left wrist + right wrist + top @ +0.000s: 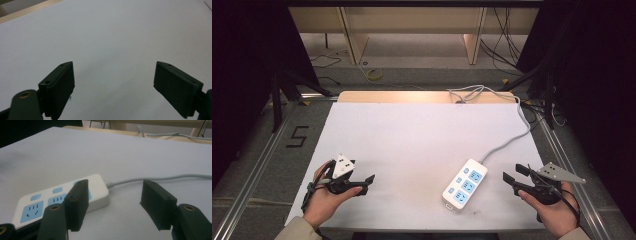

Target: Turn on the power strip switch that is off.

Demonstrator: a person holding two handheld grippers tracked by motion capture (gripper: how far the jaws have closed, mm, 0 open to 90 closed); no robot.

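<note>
Broadly, the white table (412,135) carries a power strip (465,185) near its right front, cord (507,142) trailing far-right. Right gripper (510,175) sits just right of it, jaws wide, empty; left gripper (368,184) likewise agape, well apart. Best approach: square the right jaws across the strip's narrow sides before closing.

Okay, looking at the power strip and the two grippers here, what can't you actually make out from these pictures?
- Power strip, right gripper view: one socket's face is hidden behind a black jaw; its near end is cut off.
- Cord, high view: its far end runs off the table among other cables; no plug can be traced.
- Left gripper, high view: the hand covers its body.
- Socket markings, high view: too small.
</note>
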